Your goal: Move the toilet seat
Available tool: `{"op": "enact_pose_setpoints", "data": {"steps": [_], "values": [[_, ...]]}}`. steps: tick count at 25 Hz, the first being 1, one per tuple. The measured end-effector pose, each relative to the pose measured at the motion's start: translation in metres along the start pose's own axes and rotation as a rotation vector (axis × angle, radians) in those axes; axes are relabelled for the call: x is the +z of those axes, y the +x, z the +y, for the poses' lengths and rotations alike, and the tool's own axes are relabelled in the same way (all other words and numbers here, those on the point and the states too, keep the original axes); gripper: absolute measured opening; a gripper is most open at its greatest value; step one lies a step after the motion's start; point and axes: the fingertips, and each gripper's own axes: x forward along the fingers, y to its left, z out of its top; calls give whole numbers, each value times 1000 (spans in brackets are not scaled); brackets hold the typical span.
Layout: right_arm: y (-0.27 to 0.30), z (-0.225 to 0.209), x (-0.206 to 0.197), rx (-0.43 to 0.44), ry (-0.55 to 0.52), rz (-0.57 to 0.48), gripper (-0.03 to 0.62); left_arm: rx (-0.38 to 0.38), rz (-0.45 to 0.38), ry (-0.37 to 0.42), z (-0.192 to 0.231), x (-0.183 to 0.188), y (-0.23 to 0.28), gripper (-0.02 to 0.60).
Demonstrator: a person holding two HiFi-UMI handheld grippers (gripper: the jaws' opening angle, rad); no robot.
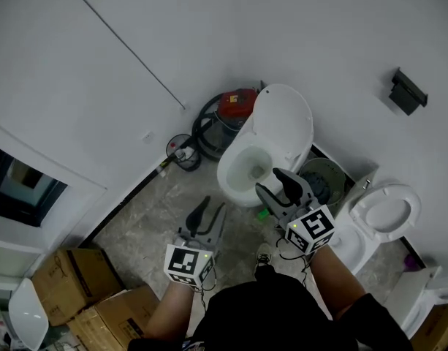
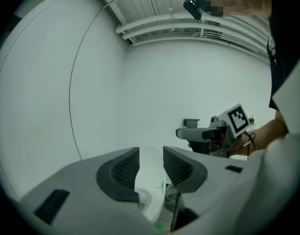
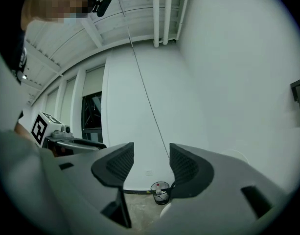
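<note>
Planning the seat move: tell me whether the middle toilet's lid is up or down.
Up: in the head view the lid stands raised behind the open bowl.

A bare storeroom-like space — toilet standing mid-floor, second toilet at 4 o'clock, boxes at 8 o'clock.

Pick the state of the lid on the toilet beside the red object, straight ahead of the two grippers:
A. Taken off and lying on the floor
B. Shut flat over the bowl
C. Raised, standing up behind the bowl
C: in the head view the lid stands up behind the bowl, whose inside is open to sight.
</note>
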Motion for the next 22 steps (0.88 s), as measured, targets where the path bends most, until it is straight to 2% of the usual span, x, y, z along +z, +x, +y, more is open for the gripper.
{"op": "enact_pose_setpoints", "data": {"steps": [7,15,22], "values": [[21,-61,12,3,1,-15,229,-1,-3,7,2,15,69,138],[51,-103,21,-76,4,-20,232,-44,-9,3,34,38,121,138],[102,-119,19,-201,-9,-14,241,-168,-23,4,95,33,158,138]]}}
